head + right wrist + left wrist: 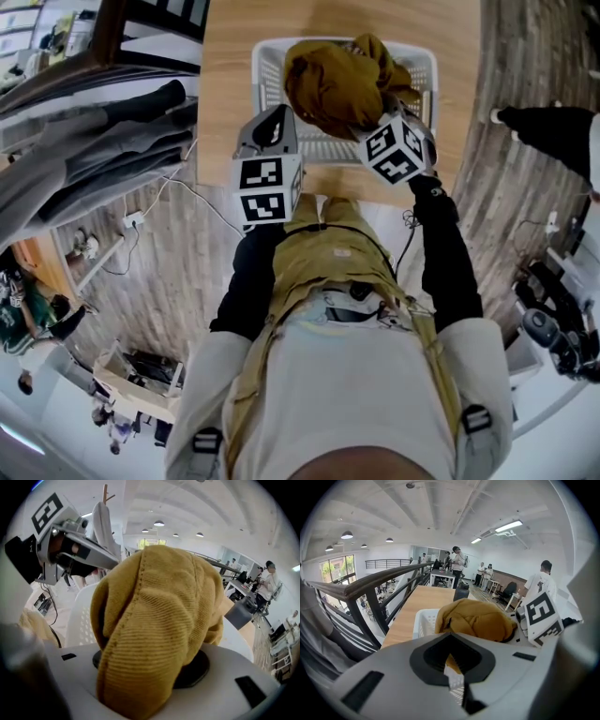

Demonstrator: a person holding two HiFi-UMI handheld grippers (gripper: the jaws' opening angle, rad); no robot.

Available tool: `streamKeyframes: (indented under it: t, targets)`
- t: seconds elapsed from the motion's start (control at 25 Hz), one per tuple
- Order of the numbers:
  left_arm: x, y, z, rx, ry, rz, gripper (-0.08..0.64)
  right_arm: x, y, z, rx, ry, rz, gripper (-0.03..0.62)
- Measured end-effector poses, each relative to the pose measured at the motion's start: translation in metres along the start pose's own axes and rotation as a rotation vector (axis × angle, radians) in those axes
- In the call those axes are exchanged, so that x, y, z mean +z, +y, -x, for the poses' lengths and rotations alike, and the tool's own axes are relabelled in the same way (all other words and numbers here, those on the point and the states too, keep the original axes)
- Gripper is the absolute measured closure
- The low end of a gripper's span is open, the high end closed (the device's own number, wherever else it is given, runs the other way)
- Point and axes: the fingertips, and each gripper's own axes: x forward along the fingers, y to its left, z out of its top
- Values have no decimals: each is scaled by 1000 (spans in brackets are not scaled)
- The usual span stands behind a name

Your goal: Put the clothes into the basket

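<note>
A mustard corduroy garment (337, 84) hangs bunched over the white plastic basket (267, 61) on the wooden table. My left gripper (286, 117) reaches the bundle's left side. In the left gripper view a strip of the cloth (449, 660) runs down into its jaws, with the bundle (476, 620) over the basket (423, 620) beyond. My right gripper (380, 117) is on the bundle's right side, shut on a thick fold. In the right gripper view the garment (159, 620) drapes out of the jaws and fills the middle, hiding them; the basket wall (79, 616) shows behind.
The table (230, 94) runs away from me, with a black railing (370, 588) along its left. Grey clothes (84, 159) hang at the left. Someone's shoe and dark leg (544, 127) stand on the floor at the right. People (457, 562) stand far off.
</note>
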Motion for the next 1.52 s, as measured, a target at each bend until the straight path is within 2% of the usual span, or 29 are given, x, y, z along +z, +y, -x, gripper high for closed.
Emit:
streamKeyframes:
  t: [0.2, 0.28, 0.6, 0.8, 1.0, 1.2, 1.52]
  targets:
    - [-3, 2, 0, 7, 9, 4, 560, -20, 12, -27, 70, 121, 125, 364]
    - [-4, 2, 0, 9, 12, 5, 560, -26, 17, -36, 102, 147, 145, 364]
    - [-9, 0, -3, 2, 31, 5, 560, -31, 27, -59, 161, 215, 232, 357]
    - [-18, 0, -7, -7, 60, 1, 560, -40, 31, -74, 171, 251, 276, 350]
    - [-19, 1, -6, -14, 56, 6, 560, -44, 34, -78, 206, 267, 297, 294]
    - [-13, -4, -1, -21, 38, 2, 560, -41, 32, -64, 198, 265, 311, 238]
    - [-1, -14, 11, -35, -2, -15, 560, -23, 19, -17, 117, 200, 284, 236]
